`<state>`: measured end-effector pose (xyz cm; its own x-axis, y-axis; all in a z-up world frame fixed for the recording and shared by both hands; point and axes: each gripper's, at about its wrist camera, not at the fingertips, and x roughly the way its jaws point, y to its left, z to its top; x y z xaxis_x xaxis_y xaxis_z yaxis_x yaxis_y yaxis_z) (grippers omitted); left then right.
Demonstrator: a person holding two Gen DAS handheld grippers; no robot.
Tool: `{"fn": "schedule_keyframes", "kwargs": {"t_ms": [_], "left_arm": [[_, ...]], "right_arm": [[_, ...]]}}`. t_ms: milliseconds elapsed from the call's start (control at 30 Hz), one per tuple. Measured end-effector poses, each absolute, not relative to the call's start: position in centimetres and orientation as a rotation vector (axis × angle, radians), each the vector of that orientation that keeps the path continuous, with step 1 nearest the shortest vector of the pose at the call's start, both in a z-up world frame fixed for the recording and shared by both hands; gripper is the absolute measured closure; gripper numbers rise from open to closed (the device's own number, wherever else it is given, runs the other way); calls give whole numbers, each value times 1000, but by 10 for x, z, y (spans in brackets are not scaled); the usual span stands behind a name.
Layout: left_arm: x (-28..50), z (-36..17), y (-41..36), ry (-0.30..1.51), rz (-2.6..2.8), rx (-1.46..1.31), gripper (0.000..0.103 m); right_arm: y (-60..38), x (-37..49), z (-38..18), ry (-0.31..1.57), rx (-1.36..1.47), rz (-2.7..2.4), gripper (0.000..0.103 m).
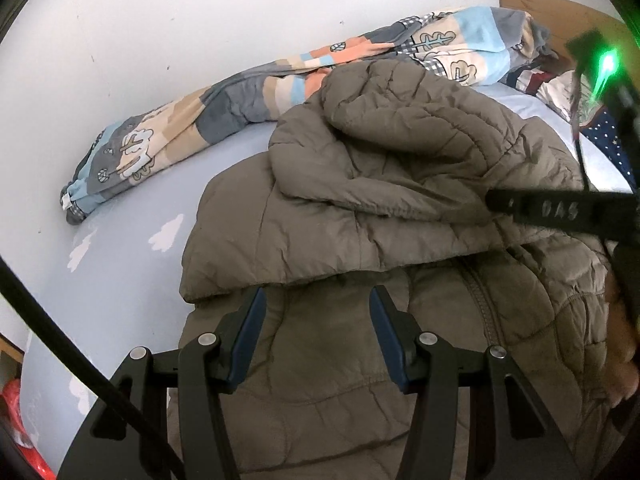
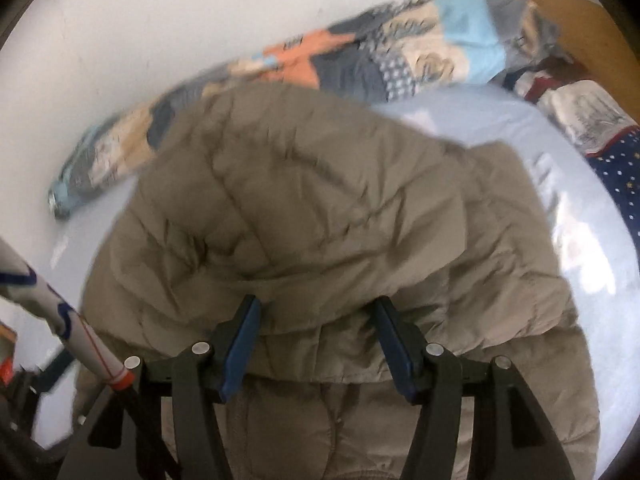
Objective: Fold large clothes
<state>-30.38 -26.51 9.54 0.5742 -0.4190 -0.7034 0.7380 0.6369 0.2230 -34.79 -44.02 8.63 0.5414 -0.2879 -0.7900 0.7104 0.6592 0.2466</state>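
A large olive-brown quilted jacket [image 1: 400, 184] lies on a pale blue bed sheet [image 1: 132, 280], its upper part folded down over the body. My left gripper [image 1: 316, 296] is open just above the jacket, at the edge of the folded layer, holding nothing. The right gripper's black body [image 1: 560, 210] reaches in from the right over the jacket. In the blurred right wrist view the jacket [image 2: 320, 208] fills the middle, and my right gripper [image 2: 318, 306] is open over the fold's edge, empty.
A patchwork quilt [image 1: 280, 88] lies bunched along the white wall [image 1: 160, 20]. Pillows and dark starry fabric [image 2: 600, 148] sit at the right by the wooden headboard [image 1: 540, 12]. A cable [image 1: 80, 340] crosses the lower left. Red items [image 1: 16, 420] lie below the bed edge.
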Motion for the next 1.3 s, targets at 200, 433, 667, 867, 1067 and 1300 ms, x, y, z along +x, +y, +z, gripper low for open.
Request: {"fn": "schedule_keyframes", "kwargs": {"t_ms": [200, 433, 667, 867, 1067, 1300], "left_arm": [[-305, 95, -268, 648, -719, 549, 50], [-297, 95, -268, 645, -692, 536, 50], [-297, 96, -268, 642, -695, 535, 50], [-302, 98, -266, 622, -701, 543, 50], [-305, 98, -266, 618, -699, 543, 50], [-285, 111, -271, 628, -714, 488, 50]], "right_arm": [[-437, -346, 80, 825, 610, -632, 40], [-434, -361, 98, 785, 639, -621, 40], [-444, -378, 104, 784, 693, -643, 40], [-446, -387, 98, 829, 707, -661, 40], [-449, -395, 100, 820, 670, -704, 40], [-468, -401, 107, 743, 706, -740, 40]]}}
